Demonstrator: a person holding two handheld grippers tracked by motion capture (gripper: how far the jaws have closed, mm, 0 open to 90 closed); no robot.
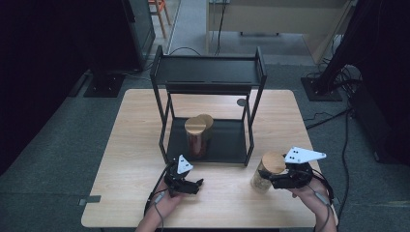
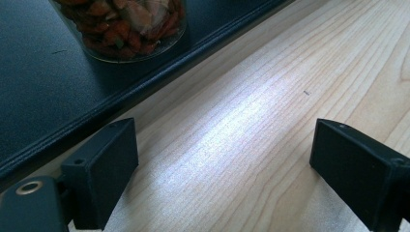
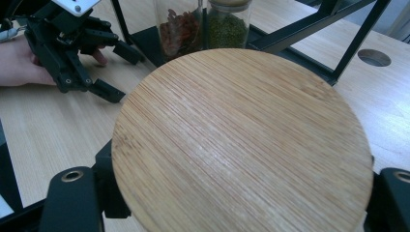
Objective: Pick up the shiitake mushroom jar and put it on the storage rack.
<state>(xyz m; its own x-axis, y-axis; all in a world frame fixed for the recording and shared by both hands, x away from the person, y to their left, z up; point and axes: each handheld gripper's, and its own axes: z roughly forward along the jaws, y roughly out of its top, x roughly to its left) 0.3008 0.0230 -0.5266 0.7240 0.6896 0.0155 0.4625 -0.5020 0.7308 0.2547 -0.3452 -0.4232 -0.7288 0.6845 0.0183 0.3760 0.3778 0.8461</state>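
L tool point(image 1: 193, 184) rests on the tabletop point(image 1: 125, 145) w/ jaws spread, nothing between them, at 6 o'clock of the rack point(image 1: 208, 72). On the rack's lower shelf, two jars point(image 1: 197, 135) stand upright. At 4 o'clock of the rack, R tool point(image 1: 273, 180) clamps the bamboo-lidded jar point(image 1: 267, 170), upright on the tabletop. From that jar the shelf lies toward 10 o'clock; R hand is nearer.

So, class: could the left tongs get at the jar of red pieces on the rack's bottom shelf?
Probably yes: the left tongs are open, empty, with bare table before the jar of red pieces at the shelf's open front.
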